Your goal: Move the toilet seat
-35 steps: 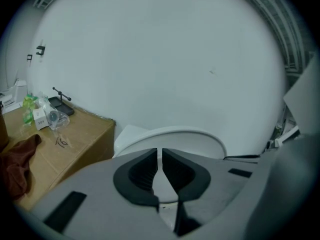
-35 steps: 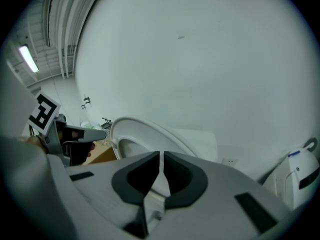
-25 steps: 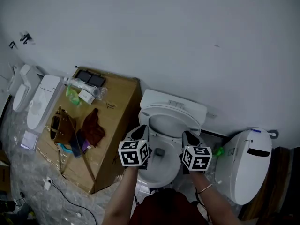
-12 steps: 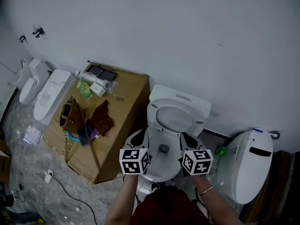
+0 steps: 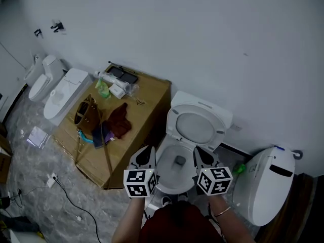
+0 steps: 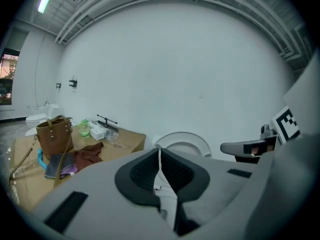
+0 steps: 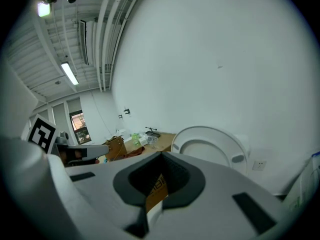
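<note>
Head view: toilet sits mid-frame, a bit right of centre. The toilet seat (image 5: 173,121) stands raised, tipped back toward the tank and wall, its ring facing me. The bowl (image 5: 174,178) is open below it. The left gripper (image 5: 147,153) and right gripper (image 5: 201,153) hang either side of the bowl's front, both well apart from the seat, which lies straight up-frame of them. The hinge line should run left-right across the back of the bowl, so I'd say any swing goes toward the person or away. The right gripper sits more directly under the seat, prob the nearer one. The hinge itself is too small to make out, and the bowl's front is cut off by the person's body. Cardboard box (image 5: 147,97) w/ a brown bag (image 5: 85,114) sits left of the toilet

Left gripper view: left gripper (image 6: 160,151) jaws pressed together, only a thin slit, nothing pinched. Seat (image 6: 182,135) shows as a white arc beyond the tips, untouched; the bowl is hidden by the gripper's body

Right gripper view: right gripper (image 7: 160,156) tips meet, empty. Seat (image 7: 210,132) is upper right of the tips, upright, a clear gap between
</note>
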`<state>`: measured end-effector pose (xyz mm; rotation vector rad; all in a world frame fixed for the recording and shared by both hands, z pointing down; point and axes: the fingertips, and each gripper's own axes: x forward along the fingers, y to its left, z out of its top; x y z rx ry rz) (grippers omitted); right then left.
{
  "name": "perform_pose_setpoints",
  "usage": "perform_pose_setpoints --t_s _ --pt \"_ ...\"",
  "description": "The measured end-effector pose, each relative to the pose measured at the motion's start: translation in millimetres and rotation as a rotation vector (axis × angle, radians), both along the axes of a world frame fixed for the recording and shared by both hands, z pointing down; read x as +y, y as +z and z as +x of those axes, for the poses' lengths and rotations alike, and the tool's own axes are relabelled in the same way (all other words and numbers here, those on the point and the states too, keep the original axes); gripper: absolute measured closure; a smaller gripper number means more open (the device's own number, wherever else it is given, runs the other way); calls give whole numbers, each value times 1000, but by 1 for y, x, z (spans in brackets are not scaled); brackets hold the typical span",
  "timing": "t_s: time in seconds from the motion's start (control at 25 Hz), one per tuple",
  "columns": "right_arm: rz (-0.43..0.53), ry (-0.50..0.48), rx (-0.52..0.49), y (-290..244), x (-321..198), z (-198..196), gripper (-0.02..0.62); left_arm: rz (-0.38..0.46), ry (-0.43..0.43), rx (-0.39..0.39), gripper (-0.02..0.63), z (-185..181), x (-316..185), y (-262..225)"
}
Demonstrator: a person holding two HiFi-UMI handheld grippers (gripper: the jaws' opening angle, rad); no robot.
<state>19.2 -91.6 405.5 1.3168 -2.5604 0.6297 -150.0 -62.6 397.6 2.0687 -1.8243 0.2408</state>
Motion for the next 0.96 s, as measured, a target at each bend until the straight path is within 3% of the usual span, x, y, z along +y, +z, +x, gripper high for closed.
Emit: perform_pose_setpoints --t_s 0.48,0.96 --pt "87 -61 4 -29 38 -9 580 21 -32 -30 569 -9 47 -11" --pt "77 -83 -2 -23 53 -4 580 27 -41 -64 569 -4 61 -15"
